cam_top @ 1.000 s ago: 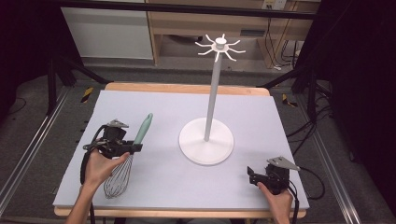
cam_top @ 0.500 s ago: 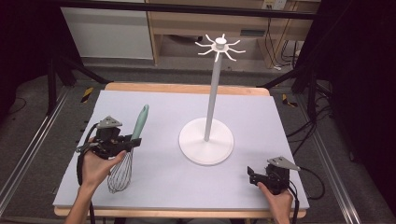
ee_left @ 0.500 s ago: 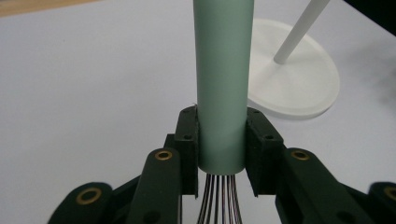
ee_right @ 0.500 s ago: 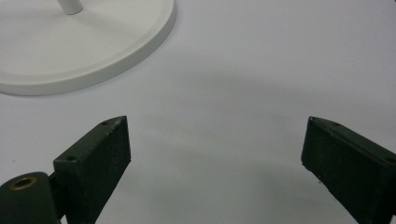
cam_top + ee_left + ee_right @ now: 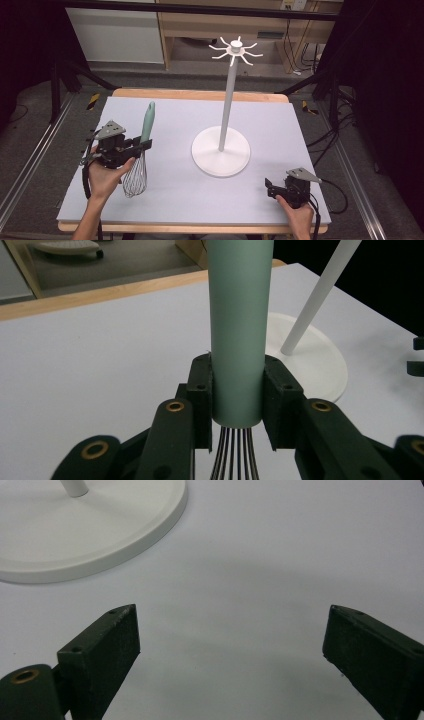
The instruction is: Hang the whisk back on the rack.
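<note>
A whisk with a pale green handle (image 5: 147,120) and a wire head (image 5: 135,177) is held off the mat at the left. My left gripper (image 5: 144,145) is shut on the handle just above the wires; in the left gripper view both pads (image 5: 202,390) press the green handle (image 5: 239,330). The whisk stands nearly upright, handle up and leaning away. A white stand with a round base (image 5: 221,151), a tall pole and hooks at its top (image 5: 235,50) rises mid-table. My right gripper (image 5: 270,189) rests open at the front right, with bare mat between its fingers (image 5: 102,645).
A grey mat (image 5: 200,200) covers the wooden table, whose edge shows at the back (image 5: 200,94). Cables trail off the right side. The stand base (image 5: 90,525) lies just ahead and left of the right gripper. Shelving stands behind the table.
The left hand has lifted the whisk and tipped it toward upright, so the wire head now hangs off the mat. The right gripper has stayed still.
</note>
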Tool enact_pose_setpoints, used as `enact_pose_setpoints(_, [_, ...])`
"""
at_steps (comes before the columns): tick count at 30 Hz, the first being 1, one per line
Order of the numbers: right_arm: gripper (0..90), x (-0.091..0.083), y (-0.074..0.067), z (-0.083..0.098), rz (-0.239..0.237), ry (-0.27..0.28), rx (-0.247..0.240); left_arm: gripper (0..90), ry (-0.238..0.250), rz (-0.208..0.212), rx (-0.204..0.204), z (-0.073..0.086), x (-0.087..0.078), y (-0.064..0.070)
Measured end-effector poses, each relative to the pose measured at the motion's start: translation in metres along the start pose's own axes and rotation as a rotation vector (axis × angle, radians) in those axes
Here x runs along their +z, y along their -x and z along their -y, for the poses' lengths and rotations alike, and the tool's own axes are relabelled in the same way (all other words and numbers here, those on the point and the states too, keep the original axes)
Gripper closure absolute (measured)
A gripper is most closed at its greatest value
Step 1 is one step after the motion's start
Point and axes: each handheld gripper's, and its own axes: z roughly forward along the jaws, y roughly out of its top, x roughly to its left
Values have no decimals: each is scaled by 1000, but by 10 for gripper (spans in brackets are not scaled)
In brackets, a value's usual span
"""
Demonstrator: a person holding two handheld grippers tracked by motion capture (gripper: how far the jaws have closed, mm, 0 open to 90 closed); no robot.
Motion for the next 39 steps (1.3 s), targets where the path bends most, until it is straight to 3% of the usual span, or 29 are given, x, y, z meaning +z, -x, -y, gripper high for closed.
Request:
enact_pose_setpoints(16, [87,0,1,0,-2,3,-2,687,79,26,14,-19,-2,14])
enact_pose_setpoints(39, [87,0,0,0,-3,1,-2,687,144,62,23,-43,6,32])
